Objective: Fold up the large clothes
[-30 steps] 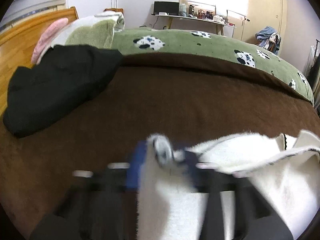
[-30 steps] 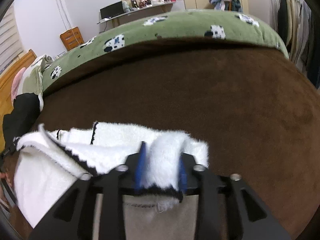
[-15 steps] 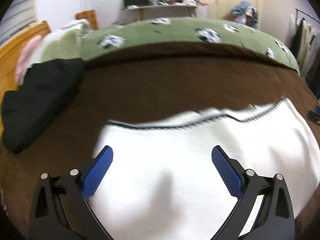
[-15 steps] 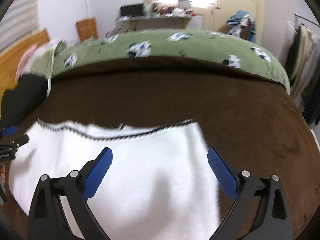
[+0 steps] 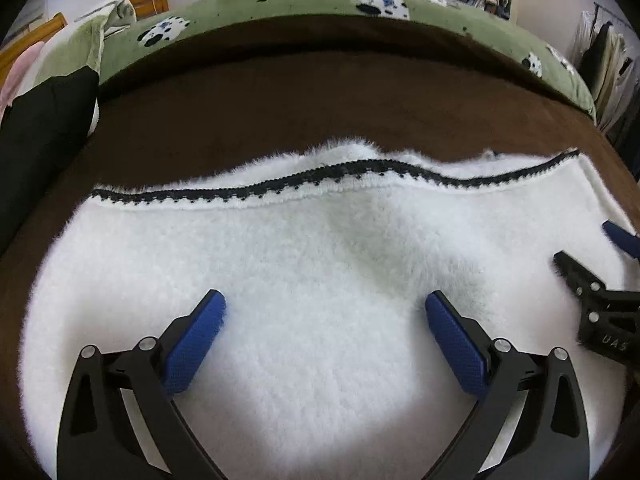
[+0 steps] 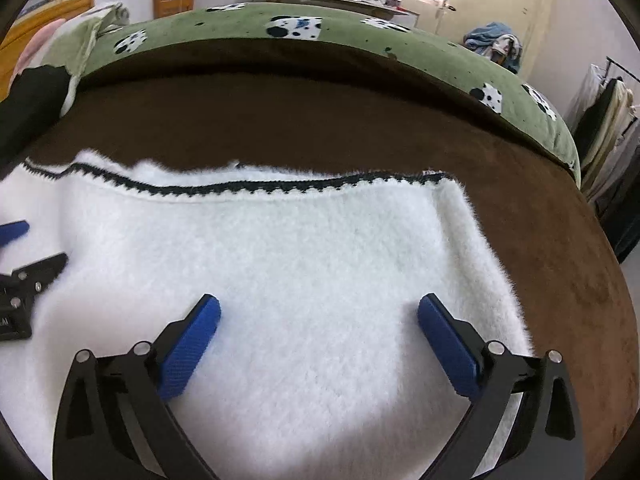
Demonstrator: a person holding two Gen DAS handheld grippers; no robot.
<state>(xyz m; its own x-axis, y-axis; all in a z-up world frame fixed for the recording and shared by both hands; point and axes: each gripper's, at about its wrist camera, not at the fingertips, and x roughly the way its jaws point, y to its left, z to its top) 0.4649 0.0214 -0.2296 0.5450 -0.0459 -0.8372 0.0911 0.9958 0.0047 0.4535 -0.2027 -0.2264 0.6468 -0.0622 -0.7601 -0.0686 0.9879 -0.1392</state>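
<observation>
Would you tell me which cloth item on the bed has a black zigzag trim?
The white fluffy garment beneath both grippers; the black garment is plain.

Ahead of us the brown blanket lies bare from the far hem of the white garment to the green quilt, so we see open passage there. To the right of the garment the blanket is bare too, out to the bed's edge. On the left a black garment is heaped, blocking that side. Our two grippers, left and right, sit near each other over the garment, leaving little room between them.
</observation>
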